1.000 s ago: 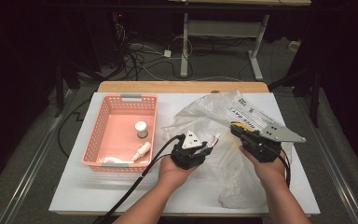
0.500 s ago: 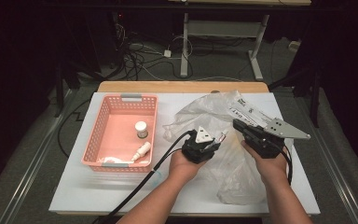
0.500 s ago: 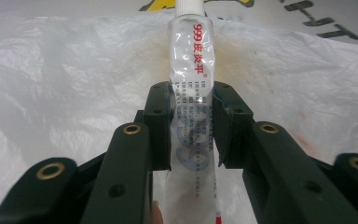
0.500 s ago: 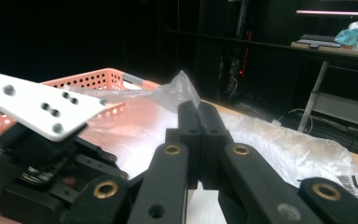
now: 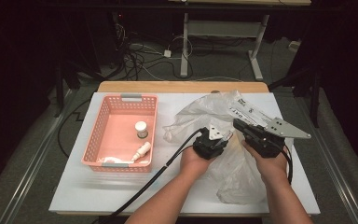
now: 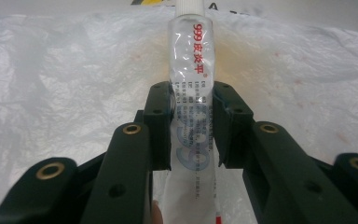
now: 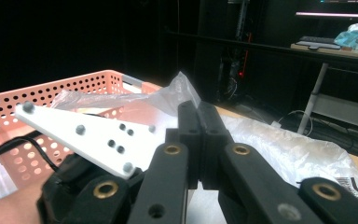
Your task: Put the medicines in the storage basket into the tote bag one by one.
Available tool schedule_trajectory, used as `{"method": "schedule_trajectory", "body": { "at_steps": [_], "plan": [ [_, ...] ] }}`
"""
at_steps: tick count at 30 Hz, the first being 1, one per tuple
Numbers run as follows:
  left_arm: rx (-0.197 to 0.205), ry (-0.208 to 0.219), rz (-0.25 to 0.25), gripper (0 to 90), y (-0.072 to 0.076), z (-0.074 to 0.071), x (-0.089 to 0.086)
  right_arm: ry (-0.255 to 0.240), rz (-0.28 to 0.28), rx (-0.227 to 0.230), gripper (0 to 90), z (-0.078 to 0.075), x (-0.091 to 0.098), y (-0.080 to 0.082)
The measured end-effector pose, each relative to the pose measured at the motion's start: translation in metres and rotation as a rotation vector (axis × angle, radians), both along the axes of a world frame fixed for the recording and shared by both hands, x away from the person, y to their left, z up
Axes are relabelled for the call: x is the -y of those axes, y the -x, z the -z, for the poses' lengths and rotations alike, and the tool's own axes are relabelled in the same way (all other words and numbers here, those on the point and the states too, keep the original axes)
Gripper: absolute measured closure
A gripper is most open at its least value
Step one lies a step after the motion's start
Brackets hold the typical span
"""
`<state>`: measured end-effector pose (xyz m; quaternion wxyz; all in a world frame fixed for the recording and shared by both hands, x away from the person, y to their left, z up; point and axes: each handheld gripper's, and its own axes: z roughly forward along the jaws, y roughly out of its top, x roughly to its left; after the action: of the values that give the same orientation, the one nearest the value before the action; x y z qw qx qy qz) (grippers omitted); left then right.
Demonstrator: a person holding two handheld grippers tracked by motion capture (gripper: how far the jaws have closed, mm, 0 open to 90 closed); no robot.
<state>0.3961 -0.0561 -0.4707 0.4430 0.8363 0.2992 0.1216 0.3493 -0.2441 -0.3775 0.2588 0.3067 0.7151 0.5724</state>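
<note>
Right now the left gripper (image 6: 192, 126) has its fingers clamped on a clear tube (image 6: 190, 70), cap pointing to 12 o'clock, over the plastic bag (image 5: 223, 116) on the bench (image 5: 74, 196). Right gripper (image 7: 199, 135) fingers are fully closed, pinching bag film. Pink basket (image 5: 103, 135) sits at 9 o'clock.
</note>
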Motion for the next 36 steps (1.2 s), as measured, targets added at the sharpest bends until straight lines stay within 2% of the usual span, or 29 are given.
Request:
{"method": "schedule_trajectory", "body": {
  "at_steps": [11, 17, 20, 24, 31, 36],
  "plan": [
    [-0.024, 0.004, -0.027, 68.5, -0.007, 0.012, 0.005, 0.001, 0.001, -0.002, 90.0, 0.001, 0.002, -0.001],
    [-0.039, 0.003, -0.032, 68.3, -0.009, 0.012, 0.005, -0.001, 0.003, -0.004, 90.0, 0.002, 0.002, -0.001],
    [-0.037, 0.007, -0.025, 62.6, -0.008, 0.011, 0.005, 0.002, 0.001, -0.004, 90.0, 0.002, 0.002, -0.001],
    [-0.037, 0.015, 0.001, 56.9, -0.003, 0.007, 0.003, 0.003, 0.003, -0.005, 90.0, 0.003, 0.004, -0.001],
    [-0.054, 0.074, 0.033, 48.0, 0.015, 0.003, -0.004, 0.009, -0.002, -0.009, 90.0, 0.006, 0.004, -0.001],
    [-0.054, 0.094, 0.064, 39.0, 0.028, 0.001, -0.011, 0.009, 0.0, -0.02, 90.0, 0.006, 0.004, 0.0]
  ]
}}
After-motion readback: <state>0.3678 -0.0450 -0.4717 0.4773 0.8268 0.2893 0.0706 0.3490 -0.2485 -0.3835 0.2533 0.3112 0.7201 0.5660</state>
